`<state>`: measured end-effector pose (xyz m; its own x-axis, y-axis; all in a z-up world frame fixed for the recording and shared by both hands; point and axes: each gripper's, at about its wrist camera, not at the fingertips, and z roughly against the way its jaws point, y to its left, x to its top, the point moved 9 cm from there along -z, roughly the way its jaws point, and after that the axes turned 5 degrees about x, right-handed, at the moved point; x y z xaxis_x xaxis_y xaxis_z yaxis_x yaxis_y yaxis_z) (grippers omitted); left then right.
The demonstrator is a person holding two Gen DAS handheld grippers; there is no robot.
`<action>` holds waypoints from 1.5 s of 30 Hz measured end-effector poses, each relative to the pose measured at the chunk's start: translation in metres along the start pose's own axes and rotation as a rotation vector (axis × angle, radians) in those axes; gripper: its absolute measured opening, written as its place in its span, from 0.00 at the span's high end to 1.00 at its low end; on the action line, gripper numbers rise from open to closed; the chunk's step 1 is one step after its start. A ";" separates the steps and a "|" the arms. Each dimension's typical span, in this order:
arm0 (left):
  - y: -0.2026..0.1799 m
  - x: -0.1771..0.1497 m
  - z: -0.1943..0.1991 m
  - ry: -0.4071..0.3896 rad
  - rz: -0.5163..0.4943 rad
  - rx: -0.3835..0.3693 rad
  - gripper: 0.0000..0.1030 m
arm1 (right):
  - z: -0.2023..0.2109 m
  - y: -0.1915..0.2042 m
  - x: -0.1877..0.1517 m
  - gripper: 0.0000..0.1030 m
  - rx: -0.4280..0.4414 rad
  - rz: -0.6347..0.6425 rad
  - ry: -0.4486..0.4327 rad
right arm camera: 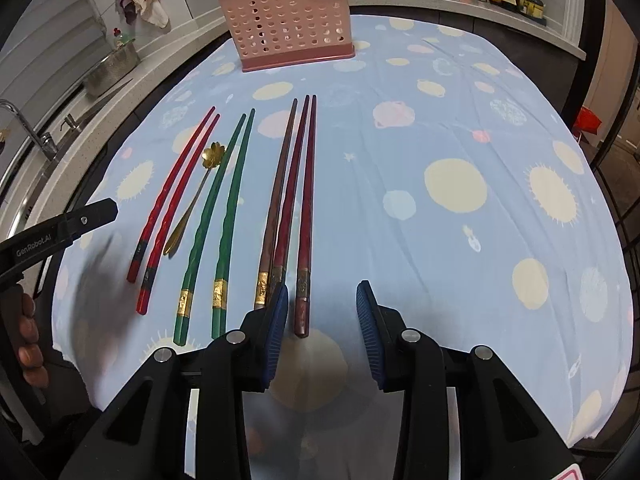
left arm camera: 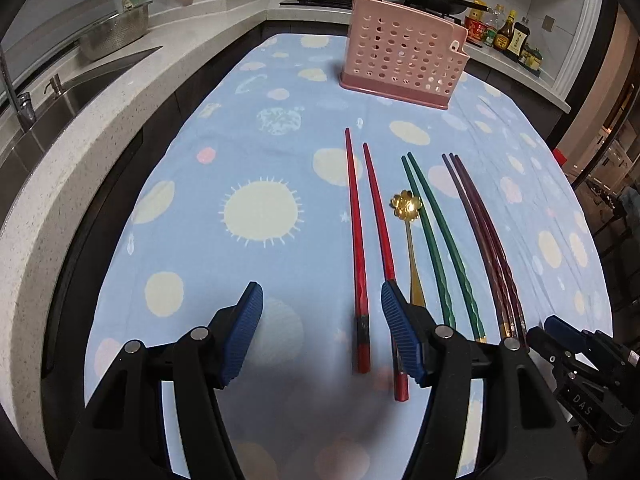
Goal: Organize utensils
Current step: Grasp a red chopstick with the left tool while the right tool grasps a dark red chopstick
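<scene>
- The pink utensil holder stood at the counter's far end, well beyond both jaws.
- Left gripper: jaws open, one red chopstick between them, ungripped.
- Right gripper: jaws open, a dark red chopstick's end between them.

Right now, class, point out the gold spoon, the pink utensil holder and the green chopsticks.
gold spoon (left arm camera: 406,203), left wrist view, flower-shaped bowl.
pink utensil holder (right arm camera: 288,24), right wrist view, perforated front wall.
green chopsticks (right arm camera: 224,216), right wrist view, mid-shaft.
</scene>
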<state>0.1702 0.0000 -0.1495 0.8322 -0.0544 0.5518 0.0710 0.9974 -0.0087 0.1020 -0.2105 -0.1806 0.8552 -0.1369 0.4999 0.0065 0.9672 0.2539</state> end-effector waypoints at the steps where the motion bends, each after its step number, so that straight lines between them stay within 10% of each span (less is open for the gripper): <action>1: 0.000 -0.003 0.000 0.001 -0.001 -0.001 0.43 | -0.001 0.000 -0.001 0.66 0.004 -0.005 0.003; 27: -0.006 -0.029 -0.023 0.058 -0.053 0.016 0.44 | -0.015 0.005 0.005 0.80 -0.036 0.046 -0.007; 45: -0.019 -0.023 -0.027 0.048 -0.089 -0.009 0.86 | -0.016 0.005 0.007 0.84 -0.038 0.052 -0.020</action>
<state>0.1643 -0.0185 -0.1843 0.8476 -0.1454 0.5102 0.1510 0.9881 0.0308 0.1162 -0.2034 -0.1895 0.8444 -0.0902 0.5280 -0.0179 0.9804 0.1960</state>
